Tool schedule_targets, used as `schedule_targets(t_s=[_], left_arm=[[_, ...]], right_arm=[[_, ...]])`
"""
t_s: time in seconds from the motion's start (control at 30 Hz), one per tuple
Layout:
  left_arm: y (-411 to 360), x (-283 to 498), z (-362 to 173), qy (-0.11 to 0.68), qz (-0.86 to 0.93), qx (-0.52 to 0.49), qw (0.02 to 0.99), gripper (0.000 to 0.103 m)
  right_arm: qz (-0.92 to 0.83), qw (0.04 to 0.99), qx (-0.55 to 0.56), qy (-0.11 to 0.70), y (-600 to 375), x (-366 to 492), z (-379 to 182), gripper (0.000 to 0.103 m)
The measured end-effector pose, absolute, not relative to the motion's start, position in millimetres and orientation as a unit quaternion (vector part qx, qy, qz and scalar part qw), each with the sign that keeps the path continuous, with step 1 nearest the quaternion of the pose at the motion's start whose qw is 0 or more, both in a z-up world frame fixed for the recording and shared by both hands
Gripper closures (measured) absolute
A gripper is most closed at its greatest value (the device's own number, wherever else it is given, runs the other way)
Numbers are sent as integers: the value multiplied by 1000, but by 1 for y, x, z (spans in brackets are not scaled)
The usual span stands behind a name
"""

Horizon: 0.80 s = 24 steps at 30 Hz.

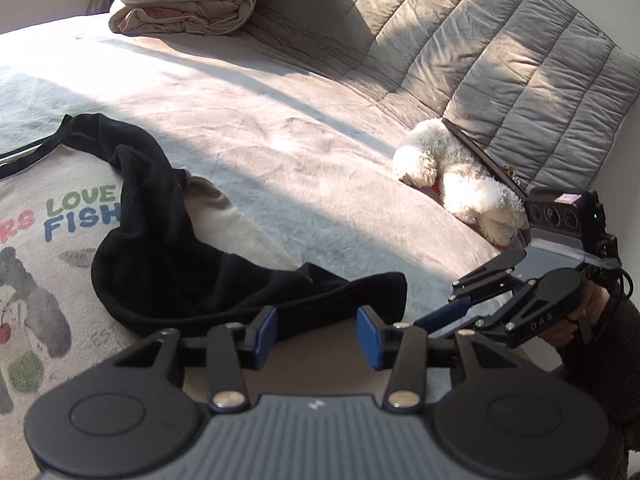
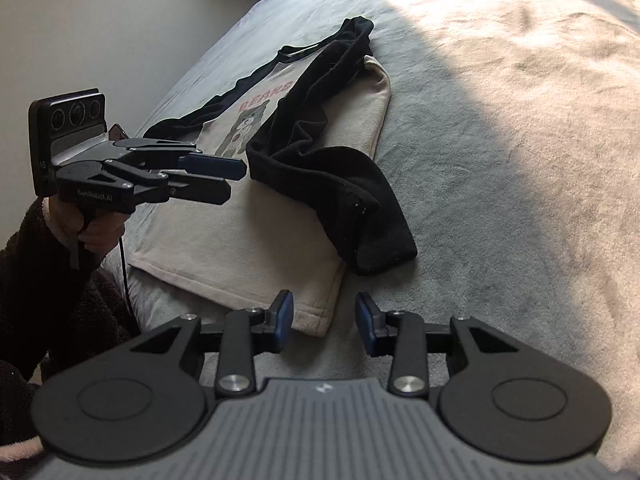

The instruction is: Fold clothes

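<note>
A cream sweatshirt [image 1: 40, 176] [image 2: 240, 240] with a bear print and black trim lies flat on the bed. Its black sleeve [image 1: 160, 260] [image 2: 340, 184] is folded across the body, cuff toward the hem. My left gripper [image 1: 316, 320] [image 2: 234, 182] is open, hovering over the shirt with its fingertips just short of the sleeve and nothing held. My right gripper [image 2: 324, 312] [image 1: 440, 304] is open too, low over the sheet, with the hem corner [image 2: 320, 324] of the shirt lying right at its left finger.
A pale fuzzy sheet [image 1: 280, 120] [image 2: 500, 160] covers the bed. A folded quilt [image 1: 184, 0] lies at the far end beside a grey quilted cover [image 1: 480, 60]. A white plush toy [image 1: 460, 176] rests near the bed's edge. Dark fleecy sleeves [image 2: 40, 280] hold the grippers.
</note>
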<state>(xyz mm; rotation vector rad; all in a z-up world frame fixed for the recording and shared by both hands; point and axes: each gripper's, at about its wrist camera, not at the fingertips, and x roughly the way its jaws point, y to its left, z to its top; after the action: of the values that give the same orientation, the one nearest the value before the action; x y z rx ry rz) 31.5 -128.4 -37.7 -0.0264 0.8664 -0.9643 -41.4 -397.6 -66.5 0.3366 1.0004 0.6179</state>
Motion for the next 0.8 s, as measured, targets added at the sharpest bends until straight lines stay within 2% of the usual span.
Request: schedule_targets(t_s=[0.1, 0.23, 0.4, 0.47, 0.63, 0.8], left_arm=[[-133, 38, -34, 386, -440, -33, 810, 53], [-142, 46, -48, 409, -415, -14, 813, 53], [-146, 26, -71, 460, -440, 63, 769, 53], [-143, 13, -75, 454, -450, 94, 763, 53], [-120, 9, -69, 459, -448, 52, 765, 51], [-94, 20, -64, 451, -406, 9, 795, 47]], right_arm=[[278, 833, 181, 443, -413, -45, -55, 60], [249, 842, 205, 432, -423, -39, -54, 56], [217, 844, 220, 439, -426, -27, -59, 56], [203, 844, 226, 441, -427, -22, -61, 56], [214, 844, 212, 444, -417, -19, -61, 56], [247, 846, 149, 449, -388, -24, -55, 56]])
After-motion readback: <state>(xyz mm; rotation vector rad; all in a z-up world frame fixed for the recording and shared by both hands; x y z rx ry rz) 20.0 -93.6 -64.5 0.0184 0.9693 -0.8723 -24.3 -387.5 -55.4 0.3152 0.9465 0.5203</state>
